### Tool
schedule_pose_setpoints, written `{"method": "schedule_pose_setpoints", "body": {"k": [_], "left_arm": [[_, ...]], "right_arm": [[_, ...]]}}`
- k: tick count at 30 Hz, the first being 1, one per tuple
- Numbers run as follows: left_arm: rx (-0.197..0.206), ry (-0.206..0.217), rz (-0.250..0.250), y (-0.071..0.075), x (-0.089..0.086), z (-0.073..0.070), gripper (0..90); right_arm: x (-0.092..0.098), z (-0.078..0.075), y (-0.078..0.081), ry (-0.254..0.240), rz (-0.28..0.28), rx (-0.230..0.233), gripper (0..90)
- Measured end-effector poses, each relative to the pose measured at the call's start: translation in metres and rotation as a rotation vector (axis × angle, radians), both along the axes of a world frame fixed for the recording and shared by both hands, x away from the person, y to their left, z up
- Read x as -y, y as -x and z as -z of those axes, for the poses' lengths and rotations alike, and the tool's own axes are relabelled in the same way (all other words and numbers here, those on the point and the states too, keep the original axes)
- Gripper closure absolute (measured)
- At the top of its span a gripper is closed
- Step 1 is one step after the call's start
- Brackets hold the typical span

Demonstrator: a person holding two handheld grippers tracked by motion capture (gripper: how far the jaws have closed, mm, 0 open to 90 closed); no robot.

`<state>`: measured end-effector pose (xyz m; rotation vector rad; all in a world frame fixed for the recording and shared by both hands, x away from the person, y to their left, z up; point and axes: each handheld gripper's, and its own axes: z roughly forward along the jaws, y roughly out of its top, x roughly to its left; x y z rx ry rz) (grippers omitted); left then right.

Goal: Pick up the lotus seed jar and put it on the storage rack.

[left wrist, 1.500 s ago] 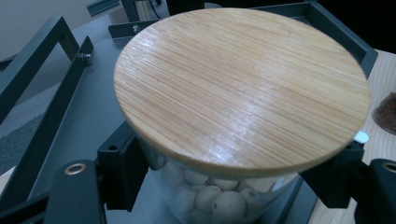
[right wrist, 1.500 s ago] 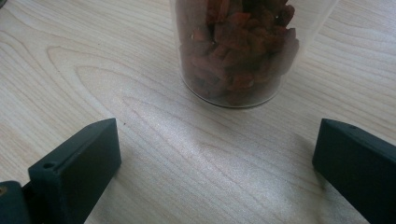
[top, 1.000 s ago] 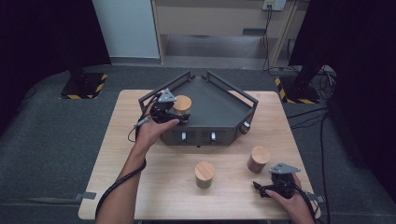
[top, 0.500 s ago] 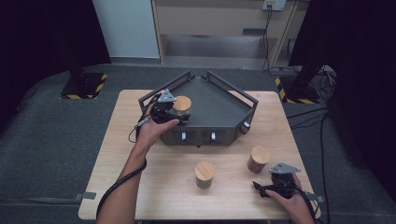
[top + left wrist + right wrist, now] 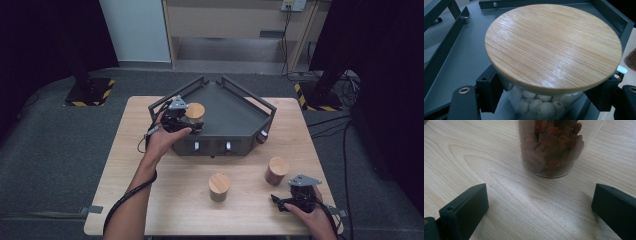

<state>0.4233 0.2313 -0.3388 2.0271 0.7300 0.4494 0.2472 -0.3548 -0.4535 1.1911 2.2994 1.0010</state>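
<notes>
Jar of pale round beads (image 5: 541,105) with a bamboo lid (image 5: 194,110) sits clamped between the jaws of the left gripper (image 5: 181,120), over the left part of the dark metal tray (image 5: 235,120) at the far side of the surface (image 5: 125,165). The right gripper (image 5: 295,200) rests at the near right corner, jaws spread wide around nothing, just short of a jar of reddish-brown dried pieces (image 5: 551,147). A third lidded jar (image 5: 219,186) stands near the middle.
</notes>
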Motion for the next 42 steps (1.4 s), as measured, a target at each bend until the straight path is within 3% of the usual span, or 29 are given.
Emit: {"method": "schedule_pose_setpoints", "body": {"k": [7, 8, 13, 19, 42], "left_arm": [[0.014, -0.023, 0.005, 0.001, 0.001, -0.002, 23.5], [0.017, -0.035, -0.005, 0.004, 0.001, -0.006, 17.6], [0.015, -0.066, -0.011, 0.007, 0.000, -0.014, 8.1], [0.023, -0.077, -0.021, 0.014, 0.000, -0.018, 4.9], [0.067, -0.042, -0.057, 0.051, -0.018, -0.020, 4.1]], "right_arm": [[0.000, 0.000, 0.000, 0.000, 0.000, 0.000, 1.3], [0.000, 0.000, 0.000, 0.000, 0.000, 0.000, 1.3], [0.000, 0.000, 0.000, 0.001, -0.001, 0.001, 1.3], [0.000, 0.000, 0.000, 0.001, -0.001, 0.001, 1.3], [0.000, 0.000, 0.000, 0.002, 0.000, -0.003, 1.3]]}}
